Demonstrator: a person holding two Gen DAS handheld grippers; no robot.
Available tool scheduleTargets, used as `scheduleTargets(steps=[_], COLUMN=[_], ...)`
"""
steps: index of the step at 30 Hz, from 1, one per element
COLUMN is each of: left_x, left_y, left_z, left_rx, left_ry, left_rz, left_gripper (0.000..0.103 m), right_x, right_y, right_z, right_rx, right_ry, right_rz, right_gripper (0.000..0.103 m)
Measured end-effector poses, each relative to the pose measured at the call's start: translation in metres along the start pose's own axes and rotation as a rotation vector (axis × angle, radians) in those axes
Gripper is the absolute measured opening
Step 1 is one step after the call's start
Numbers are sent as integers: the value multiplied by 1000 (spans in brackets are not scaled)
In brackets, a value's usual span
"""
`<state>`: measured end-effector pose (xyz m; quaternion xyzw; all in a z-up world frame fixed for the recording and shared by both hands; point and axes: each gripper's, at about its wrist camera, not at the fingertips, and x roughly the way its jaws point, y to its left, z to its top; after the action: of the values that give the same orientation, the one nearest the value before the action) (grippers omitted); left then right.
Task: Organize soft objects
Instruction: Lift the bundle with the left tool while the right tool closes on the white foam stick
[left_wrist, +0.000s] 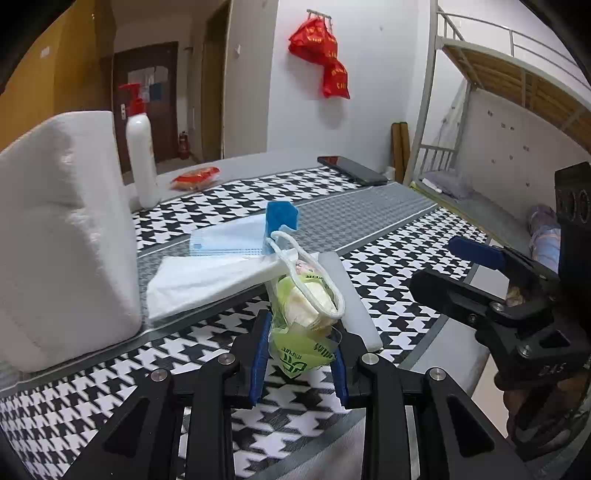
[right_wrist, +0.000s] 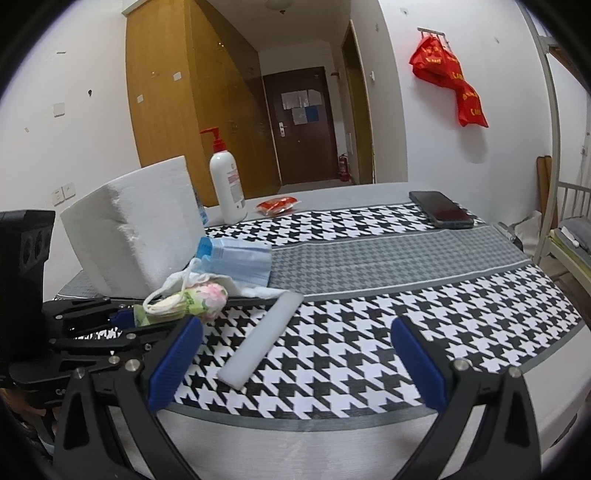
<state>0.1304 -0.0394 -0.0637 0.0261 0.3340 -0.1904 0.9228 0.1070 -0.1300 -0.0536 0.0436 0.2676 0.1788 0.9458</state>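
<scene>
The left tool (left_wrist: 299, 354) is clamped on one small clear packet (left_wrist: 306, 306) of cream pads with green print and a white cord loop. Its blue pads pinch the packet's lower end, so the long axis runs up and away from the tool, tilted toward the big white foam block (left_wrist: 62, 236). In the right wrist view the packet (right_wrist: 192, 299) appears lifted off the worktop (right_wrist: 369, 295), lying nearly level, pink-flowered end pointing away from the left tool (right_wrist: 127, 317).

The right tool (right_wrist: 295, 354) stands wide apart with nothing between its jaws, hovering over the near edge of the worktop.

Taking the foam block as landmark: one stack of blue face masks (right_wrist: 236, 264) lies just beside its base, one white folded cloth (left_wrist: 207, 280) lies in front of it under the masks, and one white foam bar (right_wrist: 262, 339) lies past the cloth with its long axis slanting toward the near edge. One pump bottle (right_wrist: 227, 188) with a red head stands just behind the block, one red packet (right_wrist: 277, 205) further along (near the far edge), and one dark phone (right_wrist: 441, 210) well apart at the far corner.

The houndstooth stretch between bar and phone is bare.
</scene>
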Motion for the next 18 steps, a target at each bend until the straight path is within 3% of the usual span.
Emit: scheduleTargets(steps=[13, 18], left_x=[-35, -44], left_y=[18, 27], left_z=[-14, -20], left_rx=[-42, -65], left_ry=[-65, -78], left_rz=[34, 52], left_gripper=[31, 26], right_x=[1, 5], right_y=[28, 37], right_z=[1, 0], right_rx=[-41, -56], right_ry=[21, 37], right_rz=[21, 26], right_gripper=[103, 103])
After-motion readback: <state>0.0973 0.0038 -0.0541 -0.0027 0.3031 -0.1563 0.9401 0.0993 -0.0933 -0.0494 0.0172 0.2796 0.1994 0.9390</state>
